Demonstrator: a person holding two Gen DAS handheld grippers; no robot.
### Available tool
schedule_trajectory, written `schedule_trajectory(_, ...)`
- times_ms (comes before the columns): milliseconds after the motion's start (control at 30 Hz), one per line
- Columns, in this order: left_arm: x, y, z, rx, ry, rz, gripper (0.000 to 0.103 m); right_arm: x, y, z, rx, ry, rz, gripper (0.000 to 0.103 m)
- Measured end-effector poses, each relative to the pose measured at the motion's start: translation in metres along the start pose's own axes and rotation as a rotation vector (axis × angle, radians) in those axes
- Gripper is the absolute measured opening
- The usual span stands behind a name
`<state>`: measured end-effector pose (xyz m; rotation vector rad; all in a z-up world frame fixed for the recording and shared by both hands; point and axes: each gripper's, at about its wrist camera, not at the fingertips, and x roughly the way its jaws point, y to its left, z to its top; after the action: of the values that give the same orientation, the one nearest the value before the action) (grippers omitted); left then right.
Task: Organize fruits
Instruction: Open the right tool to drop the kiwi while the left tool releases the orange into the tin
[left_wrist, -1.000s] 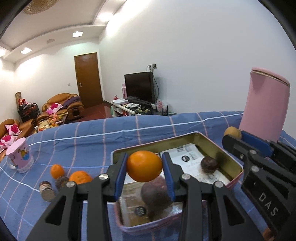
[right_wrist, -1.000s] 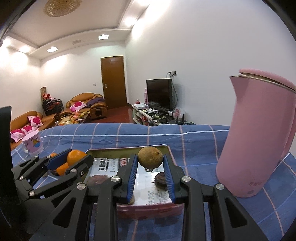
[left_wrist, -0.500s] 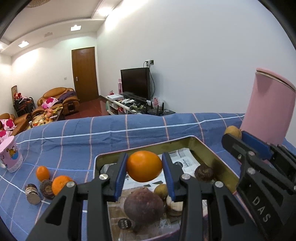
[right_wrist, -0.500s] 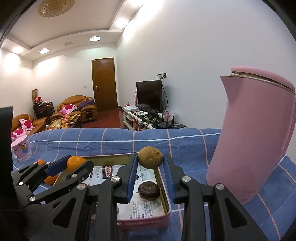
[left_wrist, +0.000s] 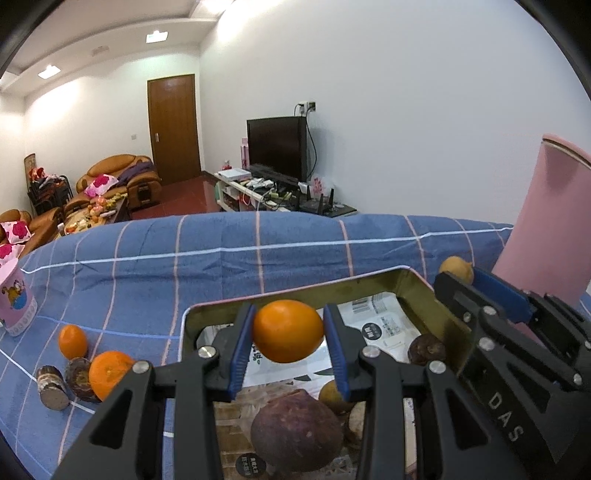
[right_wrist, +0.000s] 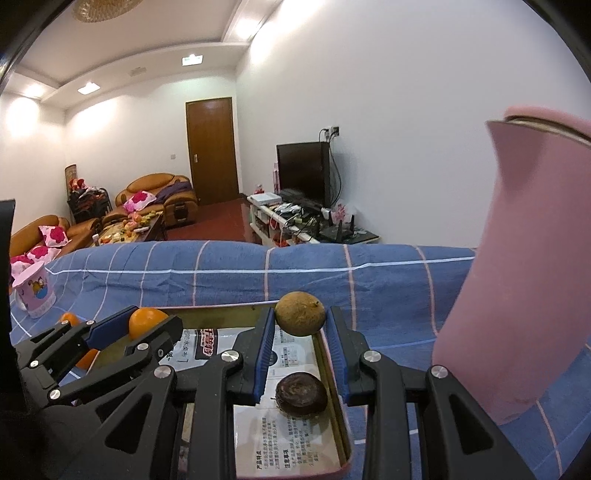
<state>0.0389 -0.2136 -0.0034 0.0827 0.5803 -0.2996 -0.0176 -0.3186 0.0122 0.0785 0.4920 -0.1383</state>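
My left gripper (left_wrist: 288, 330) is shut on an orange (left_wrist: 287, 331) and holds it over the near left part of a shallow metal tin (left_wrist: 417, 293) lined with printed paper. In the tin lie a large dark purple fruit (left_wrist: 295, 430), a small brown fruit (left_wrist: 424, 349) and a small yellowish one (left_wrist: 330, 397). My right gripper (right_wrist: 300, 319) is shut on a small tan-brown round fruit (right_wrist: 300, 313), above the tin's right rim (right_wrist: 334, 402). Below it a dark wrinkled fruit (right_wrist: 301, 393) rests on the paper.
On the blue checked cloth (left_wrist: 221, 266) left of the tin sit two oranges (left_wrist: 105, 373), a dark fruit (left_wrist: 79, 373) and a small jar (left_wrist: 51, 382). A pink cartoon mug (left_wrist: 14, 295) stands far left. A tall pink kettle (right_wrist: 528, 280) rises at the right.
Both grippers have slid left across the tin with their fruits still held. The kettle now stands closer at the right, and the purple fruit sits lower in the left view.
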Motion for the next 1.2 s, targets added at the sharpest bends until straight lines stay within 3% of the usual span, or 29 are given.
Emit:
schedule_trajectory(333,0.006,0.005,0.002,-0.02,0.028,0.003,0.039,0.016,-0.001,-0.003,0.01,0.08,0.088,0.031)
schedule_trajectory(567,0.01,0.01,0.002,-0.039,0.043,0.008,0.039,0.028,-0.008,-0.007,0.051,0.139,0.197,0.031)
schedule_trajectory(733,0.01,0.01,0.001,-0.044,0.039,0.012,0.039,0.026,-0.016,-0.011,0.129,0.145,0.257,0.038)
schedule_trajectory(867,0.009,0.01,0.0,-0.041,0.042,0.017,0.039,0.013,-0.021,-0.008,0.146,0.086,0.225,0.054)
schedule_trajectory(900,0.009,0.009,0.0,-0.036,0.041,0.019,0.039,0.008,-0.023,-0.006,0.155,0.058,0.204,0.068)
schedule_trajectory(967,0.007,0.007,0.0,-0.025,0.037,0.024,0.039,0.002,-0.025,-0.005,0.158,0.024,0.154,0.082)
schedule_trajectory(1200,0.004,0.003,-0.002,-0.015,0.025,0.041,0.04,-0.004,-0.035,-0.002,0.159,0.031,-0.133,0.091)
